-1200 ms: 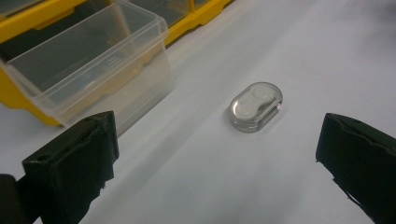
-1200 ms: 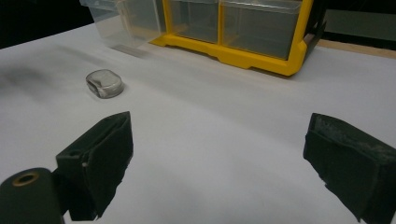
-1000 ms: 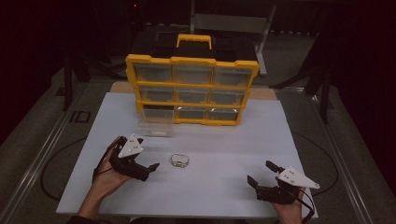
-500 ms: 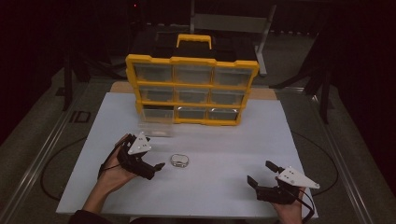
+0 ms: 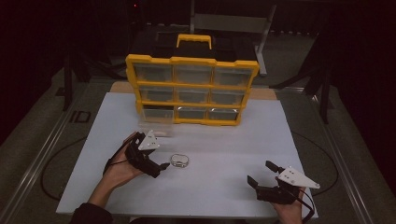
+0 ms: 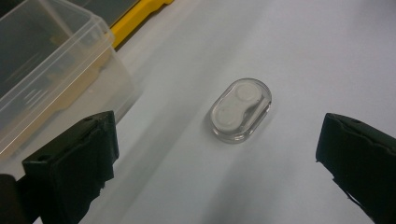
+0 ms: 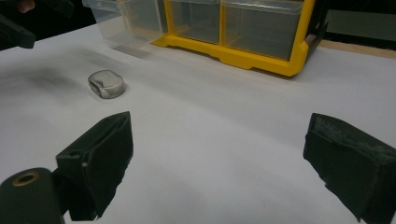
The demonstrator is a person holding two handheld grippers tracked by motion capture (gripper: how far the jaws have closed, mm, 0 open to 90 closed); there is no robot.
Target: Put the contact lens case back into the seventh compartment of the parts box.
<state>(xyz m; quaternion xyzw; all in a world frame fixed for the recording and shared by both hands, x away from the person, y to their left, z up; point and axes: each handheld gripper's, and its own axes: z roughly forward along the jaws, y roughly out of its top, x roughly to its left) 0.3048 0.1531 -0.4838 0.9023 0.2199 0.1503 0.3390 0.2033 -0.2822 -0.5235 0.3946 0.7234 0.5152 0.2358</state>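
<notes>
Clear oval capsule (image 6: 240, 110) lies flat on the white counter (image 5: 224, 140), in front of the yellow drawer cabinet (image 5: 191, 88) and a little toward its left end. It looks like a small transparent case with two pale round inserts; contents too small to identify.

Left gripper (image 5: 161, 165) sits just beside the capsule, on the side away from the cabinet's right end. Its jaws stand wide apart, and in the left gripper view the capsule lies between and ahead of them, not touched. One clear drawer (image 5: 156, 126) is out of the cabinet and rests on the counter directly in front of the cabinet's lower left bay, near the capsule but apart from it.

Right gripper (image 5: 259, 175) rests well away, off the cabinet's right front corner and near the counter's front edge. Jaws apart, nothing between them. From the right gripper view the capsule (image 7: 106, 84) is far off.

Step in hand, as judged: approach for a pick of the capsule with the left gripper; grasp not yet made.

Next move calls for: bringing the left jaws forward and down until they straddle the capsule's short axis, then closing. Capsule is low and smooth, so the jaw tips need to reach close to the counter surface, or it may slip out. The open drawer is the likely destination.
</notes>
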